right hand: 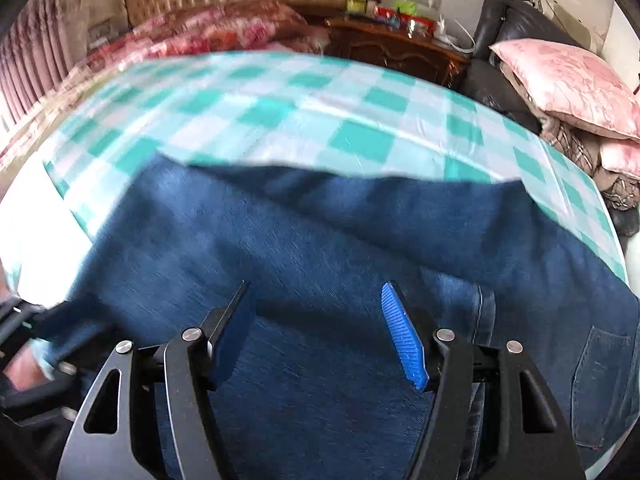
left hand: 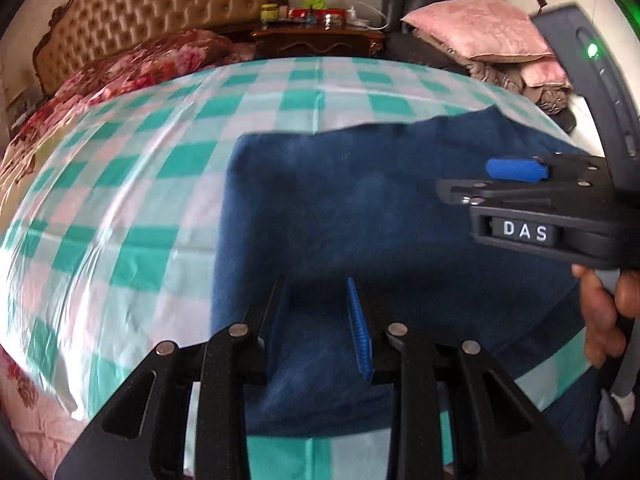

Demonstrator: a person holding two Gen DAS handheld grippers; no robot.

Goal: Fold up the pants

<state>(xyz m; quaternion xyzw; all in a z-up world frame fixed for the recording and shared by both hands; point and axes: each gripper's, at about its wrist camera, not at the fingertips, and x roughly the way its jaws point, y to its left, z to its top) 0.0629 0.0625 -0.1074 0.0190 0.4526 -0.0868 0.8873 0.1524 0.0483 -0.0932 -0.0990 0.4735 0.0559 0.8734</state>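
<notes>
Pants (right hand: 320, 240) of blue denim are spread across a checked cloth (left hand: 120, 208) of teal and white, which covers the bed. In the left wrist view, the garment occupies the centre and right of the scene, its left edge running straight from near to far and its far edge lying across the checks. In the right wrist view, a stitched seam and a back pocket are seen at the near right, and the cloth is exposed beyond the far edge of the denim.

The left gripper (left hand: 316, 320) is shown above the near part of the pants with its fingers spread well apart; denim fills the gap, but nothing is clamped. Whether the tips touch the fabric cannot be told. The right gripper (right hand: 316, 328) is likewise held wide open over the denim, one ribbed blue pad (right hand: 402, 336) being visible on its right finger, and nothing is gripped. The same tool is seen side-on at the right of the left wrist view (left hand: 516, 184), marked "DAS" and held by the person's hand (left hand: 604, 312).

A tufted headboard (left hand: 160, 4), a floral quilt (left hand: 132, 64), a dark wooden nightstand (right hand: 396, 52) and pink pillows (right hand: 568, 84) are seen at the far side. Both views are blurred.
</notes>
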